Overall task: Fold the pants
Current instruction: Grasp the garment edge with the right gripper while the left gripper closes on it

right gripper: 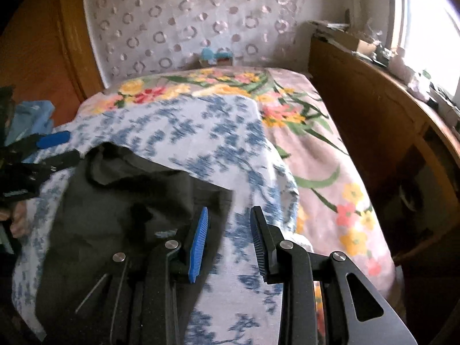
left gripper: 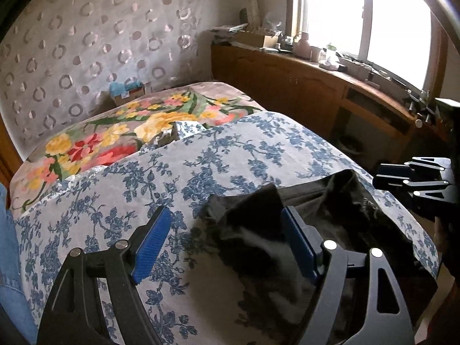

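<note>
Dark grey pants (left gripper: pixel 330 210) lie crumpled on the blue-and-white flowered sheet (left gripper: pixel 201 172) near the bed's front edge. My left gripper (left gripper: pixel 226 211) hangs open and wide just above them. Its right finger is over the cloth and its left finger over bare sheet. Nothing is pinched. In the right wrist view the pants (right gripper: pixel 129 201) fill the lower left. My right gripper (right gripper: pixel 230 210) stands at their right edge with a narrow gap between its pads and only sheet behind that gap. Each gripper shows in the other's view: right gripper (left gripper: pixel 402 178), left gripper (right gripper: pixel 51 146).
A bright flowered blanket (right gripper: pixel 330 158) covers the far and right side of the bed. A wooden cabinet (left gripper: pixel 302 86) with a cluttered top runs under the window. A small box (left gripper: pixel 129 93) sits by the padded wall. Blue denim (left gripper: pixel 8 258) lies at the left.
</note>
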Demonstrator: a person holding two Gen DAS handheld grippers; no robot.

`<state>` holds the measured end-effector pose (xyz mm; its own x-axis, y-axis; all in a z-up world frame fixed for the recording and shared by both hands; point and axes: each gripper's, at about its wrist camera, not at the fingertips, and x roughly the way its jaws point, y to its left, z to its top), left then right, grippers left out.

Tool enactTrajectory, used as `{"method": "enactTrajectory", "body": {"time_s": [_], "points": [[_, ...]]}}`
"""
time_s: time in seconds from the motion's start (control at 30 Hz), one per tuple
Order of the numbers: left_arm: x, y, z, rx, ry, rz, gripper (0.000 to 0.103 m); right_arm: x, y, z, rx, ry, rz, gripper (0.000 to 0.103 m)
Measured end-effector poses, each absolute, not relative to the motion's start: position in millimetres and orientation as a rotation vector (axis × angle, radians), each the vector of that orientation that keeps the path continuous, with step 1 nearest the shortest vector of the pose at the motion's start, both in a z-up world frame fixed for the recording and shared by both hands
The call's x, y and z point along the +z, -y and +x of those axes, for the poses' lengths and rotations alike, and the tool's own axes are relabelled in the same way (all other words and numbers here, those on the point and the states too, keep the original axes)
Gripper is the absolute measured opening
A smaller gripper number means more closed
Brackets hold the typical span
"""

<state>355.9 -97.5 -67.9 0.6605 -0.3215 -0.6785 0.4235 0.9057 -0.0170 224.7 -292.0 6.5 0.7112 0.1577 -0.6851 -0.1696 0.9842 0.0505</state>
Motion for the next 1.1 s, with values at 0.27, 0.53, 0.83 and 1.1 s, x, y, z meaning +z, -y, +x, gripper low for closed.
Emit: {"method": "enactTrajectory", "body": {"time_s": [0.27,0.53,0.83,1.1], "points": [[-66,99,355,-0.422,-0.739,0.142,0.079,7,252,215,0.333,-0.733,-0.088,0.031],[-69,99,356,-0.428,-0.745,0.14,0.079,-10,248,233,0.332,-0.775,-0.16,0.016],[-74,100,357,-0.425,-0.755,0.142,0.079,0,278,232,0.212,-0.717,-0.102,0.003],[-76,104,358,-0.437,-0.765,0.157,0.079,-5,295,232,0.182,-0.744,-0.018,0.005]]}}
